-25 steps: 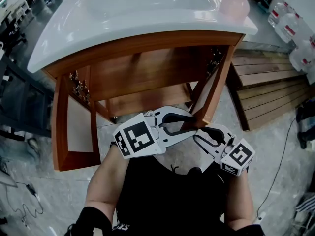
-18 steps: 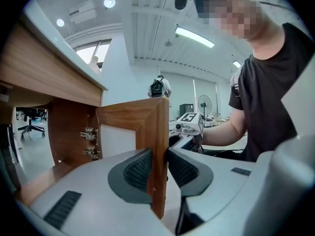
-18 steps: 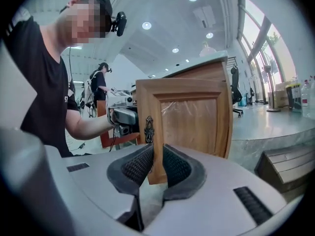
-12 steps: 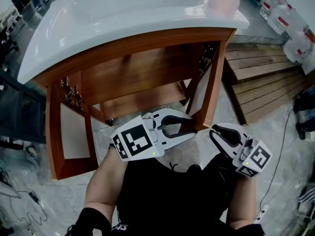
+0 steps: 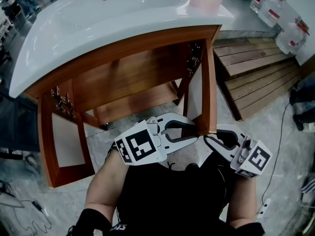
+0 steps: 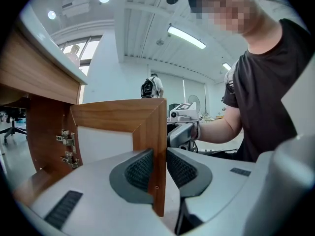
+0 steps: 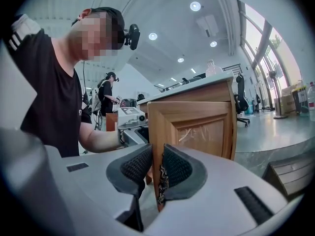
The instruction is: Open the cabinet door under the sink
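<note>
The opening looks all but finished. The vanity cabinet (image 5: 128,77) under the white sink (image 5: 98,23) shows its bare wooden inside. The left-hand door (image 5: 61,149) is swung out at the frame's lower left, and the right-hand door (image 5: 210,82) stands out toward the person at centre right.

Both tools meet at the right-hand door's free edge. The left gripper (image 5: 193,128) is closing, its ribbed pads pressed on either face of the wooden frame. The right gripper (image 5: 212,134) is opening. The same edge, with an ornate metal pull (image 7: 160,181), sits between its jaws, one pad against the wood and the other clear.

I judge this to be a handover. Next the right tool should back straight off the edge, while the left steadies the door or swings it wider without straining the hinges (image 6: 64,139).

The floor (image 5: 275,181) is mottled grey stone or concrete. Wooden planks (image 5: 251,77) lie beside the cabinet, and water jugs (image 5: 288,31) stand at upper right. The room is a bright hall with ceiling lights and tall windows.
</note>
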Tool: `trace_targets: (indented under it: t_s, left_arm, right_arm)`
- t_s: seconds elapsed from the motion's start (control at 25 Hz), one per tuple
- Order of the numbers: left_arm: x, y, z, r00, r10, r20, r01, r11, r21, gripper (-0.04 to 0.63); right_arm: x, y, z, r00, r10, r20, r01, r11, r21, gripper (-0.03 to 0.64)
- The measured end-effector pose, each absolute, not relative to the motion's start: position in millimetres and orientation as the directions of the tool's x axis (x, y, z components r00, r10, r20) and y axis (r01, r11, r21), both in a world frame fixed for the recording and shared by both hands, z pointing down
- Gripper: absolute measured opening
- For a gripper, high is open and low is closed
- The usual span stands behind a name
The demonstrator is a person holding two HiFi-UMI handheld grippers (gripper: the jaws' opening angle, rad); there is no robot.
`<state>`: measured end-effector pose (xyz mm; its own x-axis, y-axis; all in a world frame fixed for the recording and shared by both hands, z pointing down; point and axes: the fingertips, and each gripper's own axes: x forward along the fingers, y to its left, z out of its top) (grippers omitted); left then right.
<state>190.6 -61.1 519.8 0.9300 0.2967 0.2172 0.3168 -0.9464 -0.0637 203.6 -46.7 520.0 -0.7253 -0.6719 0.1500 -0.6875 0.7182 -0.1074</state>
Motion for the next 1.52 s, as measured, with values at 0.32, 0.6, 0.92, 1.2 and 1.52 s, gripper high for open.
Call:
trace_targets:
  t_s: [0.32, 0.6, 0.92, 1.2, 1.52]
  left_arm:
    - [224, -48, 521, 0.916, 0.341, 0.212, 0.359, -0.932, -0.053, 0.094]
    - [263, -43, 523, 0.919, 0.334, 0.21, 0.35, -0.936, -0.045, 0.071]
    - [296, -35, 533, 0.918, 0.299, 0.262, 0.326, -0.943, -0.065, 0.067]
    - [303, -39, 538, 0.928, 0.245, 0.28, 0.273, -0.96, -0.067, 0.067]
    - [288, -63, 541, 0.941, 0.15, 0.304, 0.181, -0.98, -0.078, 0.057]
  right_arm:
    - [228, -35, 518, -0.742, -0.651, 0.158, -0.669, 0.734, -0.114, 0.103]
    - [269, -30, 516, -0.719, -0.687, 0.11, -0.695, 0.709, -0.12, 0.083]
    - [316, -25, 524, -0.662, -0.742, 0.108, -0.749, 0.649, -0.134, 0.08]
    - [319, -24, 526, -0.663, -0.739, 0.12, -0.748, 0.652, -0.124, 0.064]
    - [324, -19, 523, -0.577, -0.809, 0.113, -0.815, 0.562, -0.139, 0.028]
